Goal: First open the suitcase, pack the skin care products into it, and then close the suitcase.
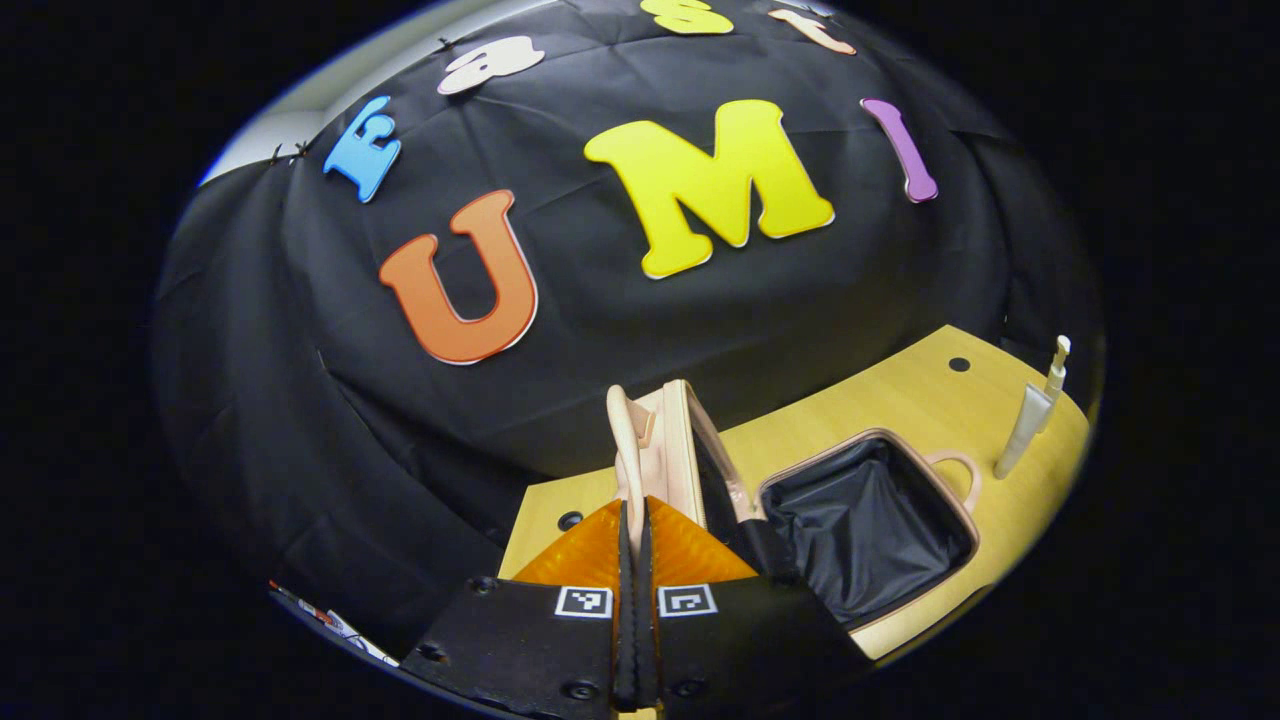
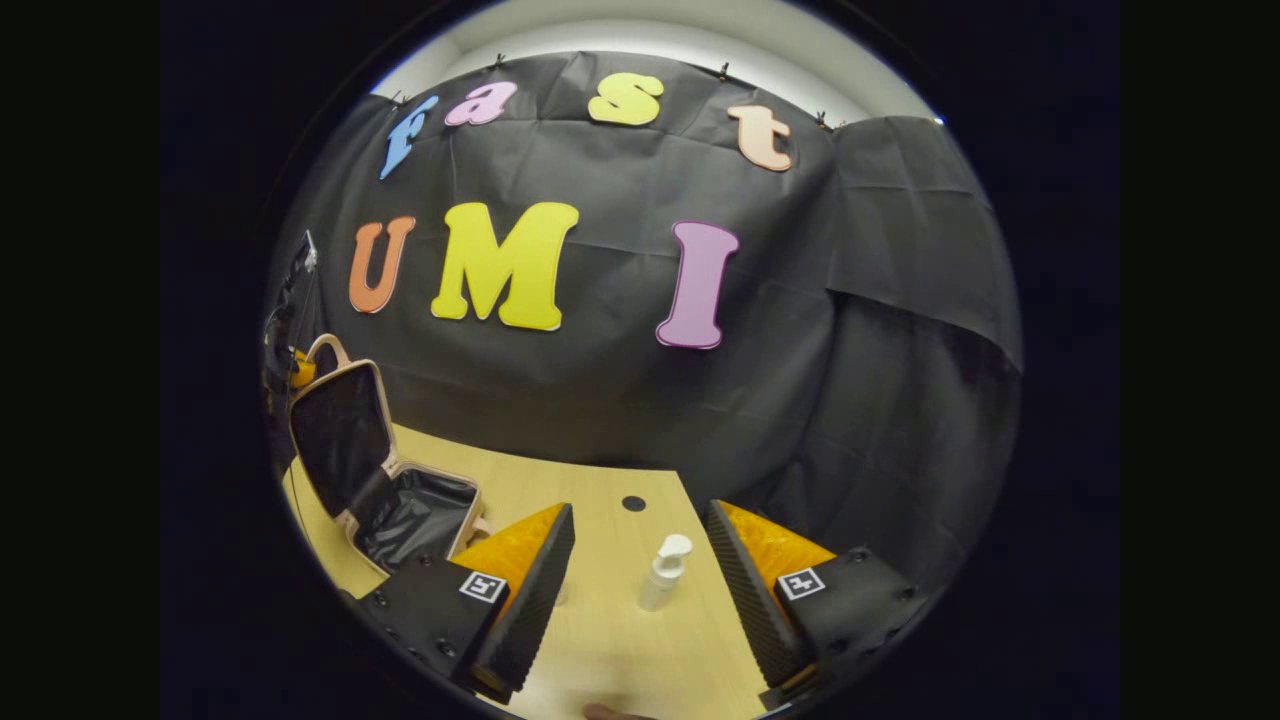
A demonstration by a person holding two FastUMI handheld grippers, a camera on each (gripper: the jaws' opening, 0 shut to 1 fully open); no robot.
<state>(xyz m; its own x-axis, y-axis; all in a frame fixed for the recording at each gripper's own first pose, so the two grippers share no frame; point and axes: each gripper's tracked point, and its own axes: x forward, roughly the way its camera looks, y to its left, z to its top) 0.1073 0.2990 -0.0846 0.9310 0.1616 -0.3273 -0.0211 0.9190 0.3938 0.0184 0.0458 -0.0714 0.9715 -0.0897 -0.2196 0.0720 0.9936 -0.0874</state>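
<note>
The pale pink suitcase stands open on the wooden table, its lid point(image 1: 668, 440) upright and its black-lined base point(image 1: 870, 520) lying flat to the right. My left gripper point(image 1: 632, 508) is shut at the foot of the lid's handle point(image 1: 622, 425), with the strap running down between its fingertips. A white pump bottle point(image 1: 1035, 415) stands beyond the base. In the right gripper view that pump bottle point(image 2: 663, 575) stands upright between the fingers of my right gripper point(image 2: 640, 510), which is open and not touching it. The open suitcase point(image 2: 345, 440) sits at far left there, with the left gripper point(image 2: 298, 372) by its handle.
The light wooden table point(image 2: 600, 640) has a small dark hole point(image 2: 633, 503) just past the bottle and more holes near the suitcase point(image 1: 958, 364). The black cloth wall rises close behind the table's far edge.
</note>
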